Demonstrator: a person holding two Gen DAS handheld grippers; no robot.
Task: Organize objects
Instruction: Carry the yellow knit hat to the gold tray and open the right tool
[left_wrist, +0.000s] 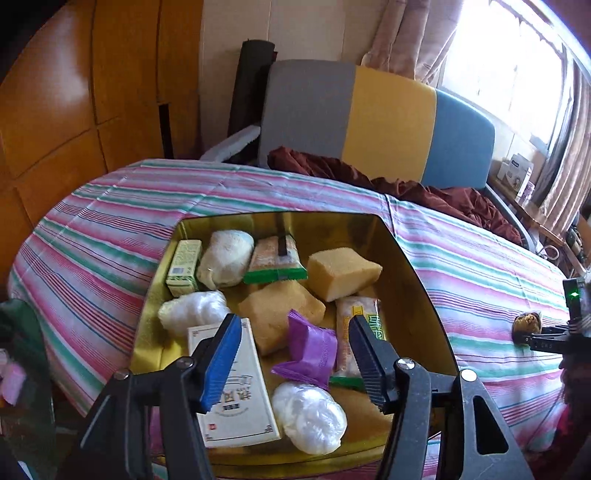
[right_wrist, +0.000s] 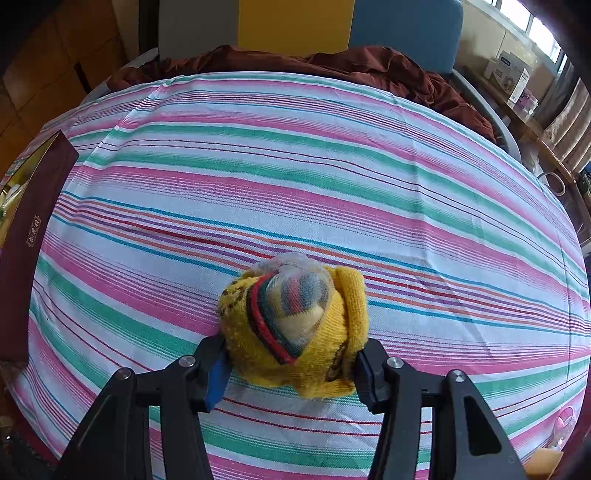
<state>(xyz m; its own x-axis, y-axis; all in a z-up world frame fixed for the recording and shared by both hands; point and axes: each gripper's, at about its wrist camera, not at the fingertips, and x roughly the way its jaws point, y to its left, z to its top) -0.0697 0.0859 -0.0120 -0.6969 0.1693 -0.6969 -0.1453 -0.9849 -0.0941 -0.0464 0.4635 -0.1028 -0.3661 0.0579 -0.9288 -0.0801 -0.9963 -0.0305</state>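
Rolled socks (right_wrist: 295, 325), a yellow knitted bundle with a striped one tucked inside, sit low in the middle of the right wrist view on the striped bedsheet (right_wrist: 295, 166). The right gripper (right_wrist: 291, 365) pinches the bundle from both sides, each pad pressed into the yellow knit. In the left wrist view the same bundle shows small at the far right edge, apart from the gold box (left_wrist: 417, 280) that fills the centre of that frame.

Inside the box lie two tan sponges (left_wrist: 341, 271), a purple packet (left_wrist: 310, 347), white plastic-wrapped wads (left_wrist: 308, 417), a green carton (left_wrist: 183, 267), a white printed carton (left_wrist: 236, 384) and two snack packs (left_wrist: 275, 260). The left gripper (left_wrist: 291, 365) hovers over the near part of the box with its fingers spread and nothing between them; the purple packet lies below the gap, untouched.

The box looks nearly full, so the likely remaining step is to bring the socks across and set them in. Soft knit gives under the pads, and the grip sits on the lower part of the bundle, so it could slump or slip out on the way. The outer cuff at the upper right of the bundle could catch and unroll. A crowded box floor leaves little flat room, so the bundle may roll onto the packets or tip over the low wall. The left gripper over the box may also block the drop.
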